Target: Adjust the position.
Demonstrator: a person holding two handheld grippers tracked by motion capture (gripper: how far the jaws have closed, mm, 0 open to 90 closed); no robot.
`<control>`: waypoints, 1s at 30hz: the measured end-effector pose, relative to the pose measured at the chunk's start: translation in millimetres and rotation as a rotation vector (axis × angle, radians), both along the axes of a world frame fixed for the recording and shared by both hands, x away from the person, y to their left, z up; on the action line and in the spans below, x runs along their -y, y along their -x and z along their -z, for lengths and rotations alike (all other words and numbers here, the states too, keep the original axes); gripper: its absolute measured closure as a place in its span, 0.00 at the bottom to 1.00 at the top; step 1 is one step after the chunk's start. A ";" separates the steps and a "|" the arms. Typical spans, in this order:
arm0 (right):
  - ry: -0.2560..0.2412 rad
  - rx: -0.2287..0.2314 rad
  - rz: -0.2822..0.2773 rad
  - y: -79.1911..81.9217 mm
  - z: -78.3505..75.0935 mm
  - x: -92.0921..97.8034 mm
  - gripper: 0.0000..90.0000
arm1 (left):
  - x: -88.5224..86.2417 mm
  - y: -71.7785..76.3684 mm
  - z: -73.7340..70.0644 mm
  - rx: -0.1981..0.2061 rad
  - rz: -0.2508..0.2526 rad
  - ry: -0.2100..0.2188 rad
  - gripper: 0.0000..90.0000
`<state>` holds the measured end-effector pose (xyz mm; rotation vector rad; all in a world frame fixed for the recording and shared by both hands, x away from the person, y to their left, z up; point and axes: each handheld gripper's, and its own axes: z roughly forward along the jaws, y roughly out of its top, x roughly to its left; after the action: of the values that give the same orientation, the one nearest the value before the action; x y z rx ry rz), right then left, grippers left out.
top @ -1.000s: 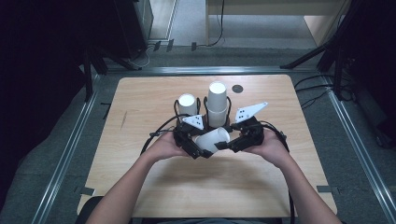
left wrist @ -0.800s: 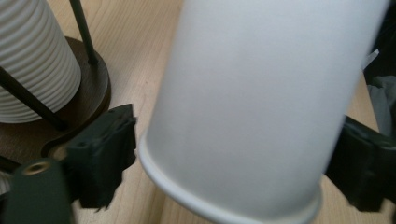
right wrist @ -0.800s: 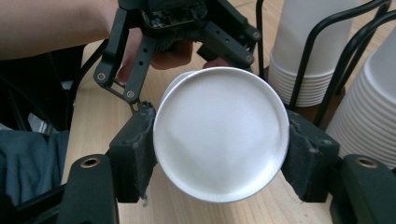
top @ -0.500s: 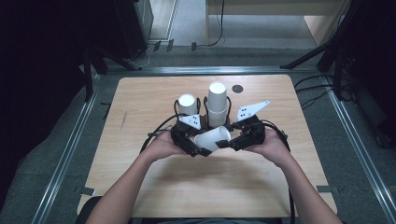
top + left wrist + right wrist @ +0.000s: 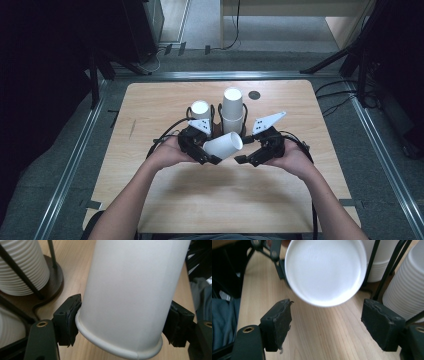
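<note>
A person at a wooden table (image 5: 165, 210) holds a two-jaw gripper in each hand. The left gripper (image 5: 200, 149) pinches a white paper cup (image 5: 223, 145) across its body near the rolled rim, one black pad (image 5: 71, 315) pressed to each side, as the left gripper view shows plainly. The cup lies on its side in the air above the middle of the table, rim end toward the left hand and closed base toward the right.

The right gripper (image 5: 248, 158) sits just beside the cup's base with its jaws spread wide and nothing between them. In the right gripper view the round white base (image 5: 325, 271) hangs beyond the two pads (image 5: 277, 323); whether either pad touches the cup cannot be told from the high view, though they appear apart.

Behind the grippers, toward the far edge of the table, two stacks of white cups stand in a black wire rack (image 5: 218, 112): a shorter stack (image 5: 200, 110) on the left and a taller stack (image 5: 233, 107) beside it. The ribbed rims of the stacked cups (image 5: 23, 267) show close by in the left gripper view. A small dark disc (image 5: 254, 95) lies on the tabletop nearer the far right corner.
</note>
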<state>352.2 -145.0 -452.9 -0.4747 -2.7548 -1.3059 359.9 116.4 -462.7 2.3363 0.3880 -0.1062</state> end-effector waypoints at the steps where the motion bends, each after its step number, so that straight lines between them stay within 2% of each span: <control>1: 0.007 -0.002 0.001 0.1 1.0 -0.2 0.27 | -0.2 -0.1 -0.9 0.001 -0.001 -0.003 0.29; 8: 0.039 -0.006 0.002 -0.2 5.2 -1.3 0.28 | -3.6 -0.6 -10.2 0.032 -0.003 -0.064 0.29; 13: 0.075 0.002 -0.006 -0.2 9.8 -3.6 0.28 | -6.3 -3.6 -14.2 0.031 -0.011 -0.108 0.29; 16: 0.084 0.012 -0.009 -0.2 11.2 -4.9 0.28 | -5.6 -4.4 -14.5 0.029 -0.010 -0.132 0.29; 17: 0.094 0.014 -0.013 -0.1 12.1 -5.8 0.28 | -3.9 -4.9 -14.6 0.042 -0.005 -0.159 0.29; 21: 0.108 0.020 -0.013 0.2 13.7 -7.0 0.28 | -0.9 -5.8 -15.3 0.056 0.009 -0.199 0.29; 23: 0.112 0.022 -0.015 0.2 14.1 -7.2 0.28 | 0.0 -6.1 -15.1 0.054 0.007 -0.206 0.29; 24: 0.119 0.028 -0.015 0.4 14.9 -7.5 0.28 | 2.1 -6.7 -14.4 0.060 0.012 -0.240 0.29; 25: 0.121 0.029 -0.016 0.4 15.1 -7.6 0.28 | 2.9 -6.9 -14.1 0.062 0.015 -0.255 0.29; 30: 0.134 0.038 -0.020 0.4 16.9 -8.8 0.28 | 7.5 -6.8 -10.8 0.057 0.028 -0.297 0.29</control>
<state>351.7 -136.1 -469.8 -0.4339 -2.8834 -1.1421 366.7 108.9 -451.9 2.6309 0.3636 0.0055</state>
